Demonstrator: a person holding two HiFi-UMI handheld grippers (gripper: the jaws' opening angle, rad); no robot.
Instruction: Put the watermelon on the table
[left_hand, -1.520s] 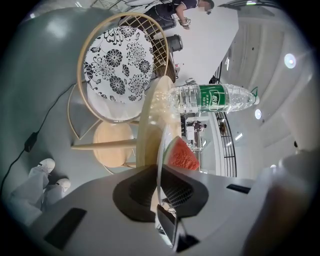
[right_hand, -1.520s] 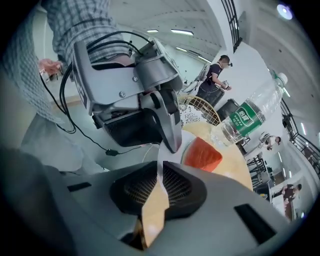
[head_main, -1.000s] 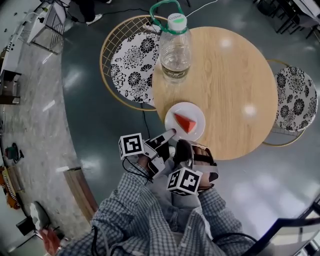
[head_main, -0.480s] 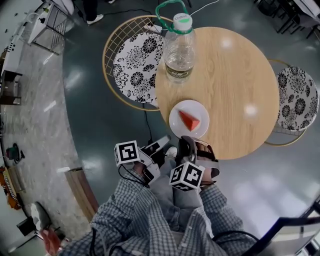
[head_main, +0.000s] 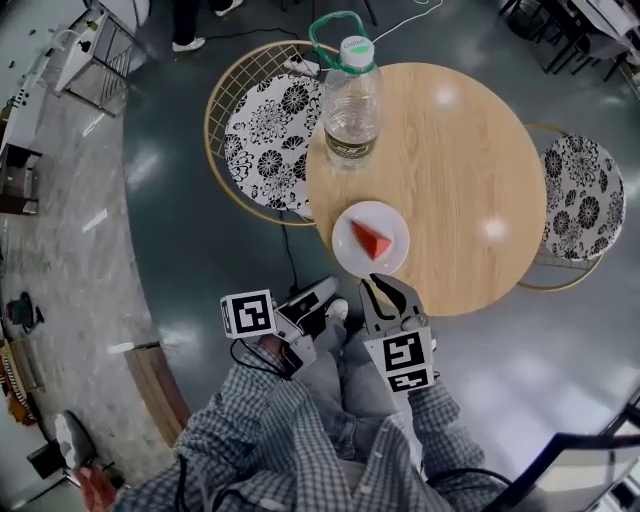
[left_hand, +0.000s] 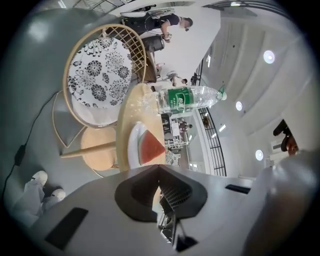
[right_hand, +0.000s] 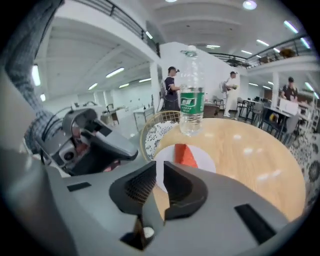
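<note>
One watermelon (head_main: 372, 240) wedge, red flesh showing, lies on the white plate (head_main: 343, 253). The plate sits on the table (head_main: 470, 150) at its near edge, right in front of you. The bottle (head_main: 350, 105) stands well apart at the far edge.

Your L tongs (head_main: 318, 295) are pressed together at the tips w/ nothing in them. Your R tongs (head_main: 388, 290) have just been opening: there's a narrow gap now, w/ nothing between the pads. Both hang off the table edge, near the plate but not touching it.

Handling, as a judgement: the wedge is prob. light but soft, wet and slippery, so the flesh will bruise or split under a hard pinch. Take it low on the thick end, pads across the two flat faces, not on the thin tip. Which side the rind is on isn't clear from here. Squeeze gently and lift straight, since juice on the pads may let it slide. The R tongs are nearer and parted, so they're prob. the ones to use, but they'd need to spread wider first. The plate looks light too & may skid at the edge.
</note>
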